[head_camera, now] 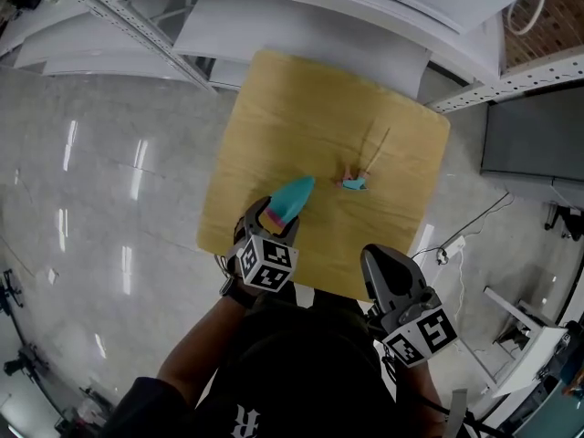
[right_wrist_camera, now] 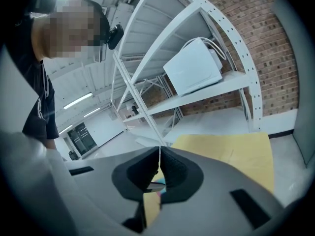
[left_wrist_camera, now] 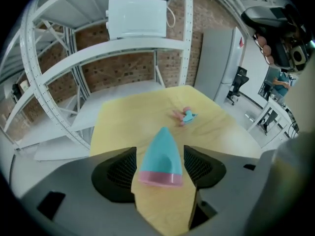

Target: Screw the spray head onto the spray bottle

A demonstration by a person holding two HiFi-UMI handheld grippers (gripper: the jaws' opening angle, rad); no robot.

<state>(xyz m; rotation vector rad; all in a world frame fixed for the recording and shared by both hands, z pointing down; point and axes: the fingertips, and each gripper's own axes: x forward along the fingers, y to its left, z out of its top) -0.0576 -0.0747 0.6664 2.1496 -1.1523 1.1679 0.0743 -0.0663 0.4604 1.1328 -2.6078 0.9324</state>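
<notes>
Two parts are lying apart on the counter (head_camera: pixel 274 108). The spray bottle (head_camera: pixel 294 197) is sitting between the left claw's (left_wrist_camera: pixel 160 161) parted, non-gripping jaws, with the spray head (head_camera: pixel 353 182) lying beyond. The right claw (right_wrist_camera: pixel 159 155) is hanging closed and empty. Screwing is not yet begun.

Spray head (head_camera: pixel 354 182) tiny, its details indistinct

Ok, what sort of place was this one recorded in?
Probably an industrial-style lab or workshop: bare brick wall, white perforated metal shelving, polished grey floor, and a small wooden table as work surface.
</notes>
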